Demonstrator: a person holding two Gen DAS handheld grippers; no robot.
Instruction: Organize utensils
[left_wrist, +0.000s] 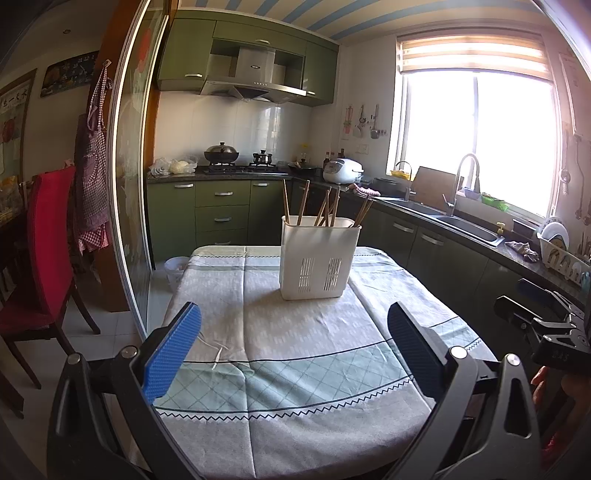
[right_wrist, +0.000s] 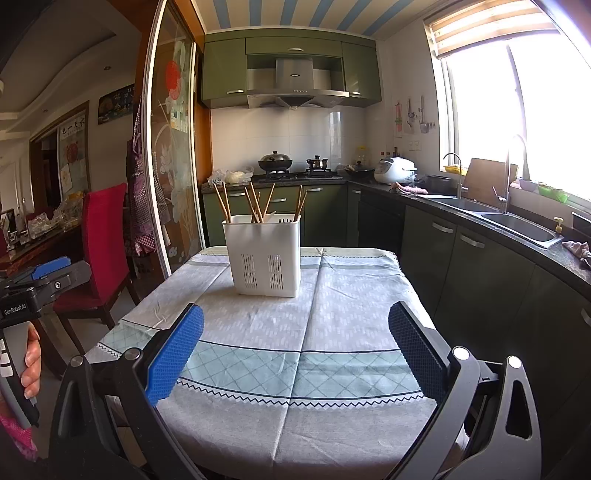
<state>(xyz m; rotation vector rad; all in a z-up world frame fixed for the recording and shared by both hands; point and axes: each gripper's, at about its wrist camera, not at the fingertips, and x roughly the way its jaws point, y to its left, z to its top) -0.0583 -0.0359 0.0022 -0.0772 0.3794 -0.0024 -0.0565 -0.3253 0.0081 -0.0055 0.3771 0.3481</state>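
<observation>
Both hand-held grippers, left (left_wrist: 293, 354) and right (right_wrist: 295, 354), gape wide with textured blue pads, gripping nothing. Wooden chopsticks (left_wrist: 325, 206) stand in a slotted white plastic holder (left_wrist: 317, 258) on the cloth-covered desk (left_wrist: 295, 369).

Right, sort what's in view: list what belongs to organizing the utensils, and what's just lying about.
For the job:
- white utensil holder
- wooden chopsticks standing in it
- left hand-held gripper and right hand-held gripper, both open and empty

Just lying about:
- rice cooker
- wok
- red chair
- apron
</observation>
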